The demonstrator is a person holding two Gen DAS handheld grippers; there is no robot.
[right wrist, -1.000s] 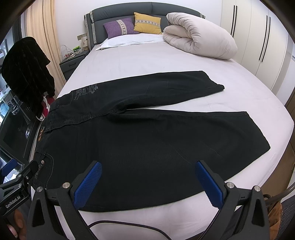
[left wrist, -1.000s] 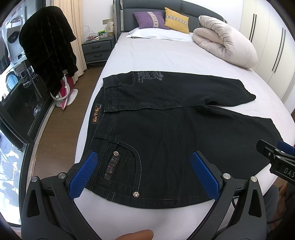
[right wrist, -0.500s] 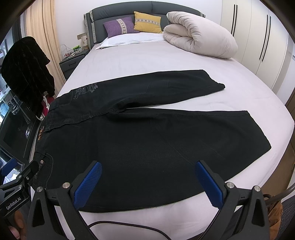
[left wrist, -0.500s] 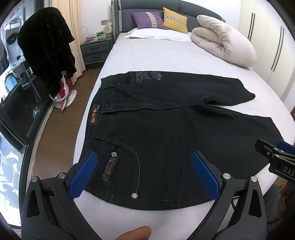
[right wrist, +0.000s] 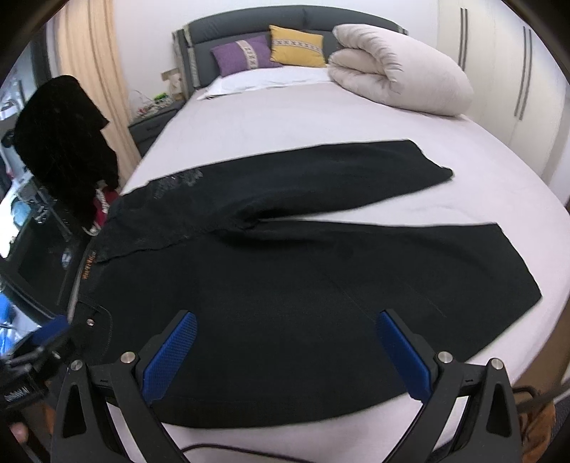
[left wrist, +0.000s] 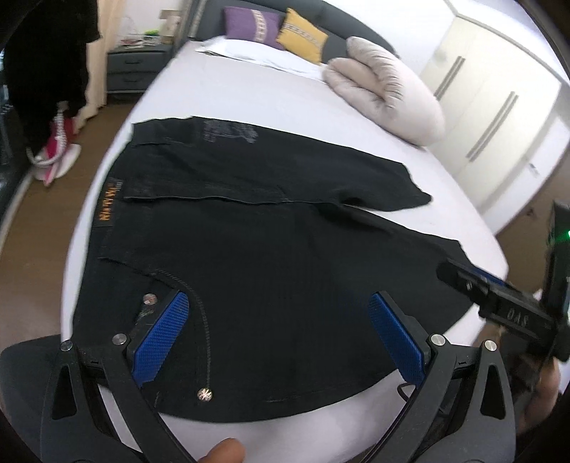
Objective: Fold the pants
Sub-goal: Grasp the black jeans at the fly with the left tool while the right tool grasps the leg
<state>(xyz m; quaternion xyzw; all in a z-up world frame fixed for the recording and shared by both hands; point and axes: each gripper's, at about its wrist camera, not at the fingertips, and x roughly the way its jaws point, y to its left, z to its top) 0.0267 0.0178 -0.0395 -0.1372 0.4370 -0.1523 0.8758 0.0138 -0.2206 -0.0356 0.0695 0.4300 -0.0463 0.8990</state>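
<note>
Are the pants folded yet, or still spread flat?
Spread flat, not yet folded. The black pants lie open on the bed, both legs apart. Both the left gripper and right gripper are open above them.

pants (right wrist: pixel 285 285): matt black denim; bed sheet (right wrist: pixel 278 114): smooth cloth

Left gripper (left wrist: pixel 276 327): lower, nearer, over the jeans (left wrist: pixel 270 249) back pocket (jaws wide); right gripper (right wrist: pixel 283 347): likewise closer.

I'm in a home bedroom: wide white-sheeted bed (right wrist: pixel 285 117), grey padded headboard (right wrist: pixel 249 25), purple cushion (right wrist: pixel 242 55), rolled cream duvet (right wrist: pixel 399 71), white wardrobe doors (right wrist: pixel 506 71) far right.
</note>
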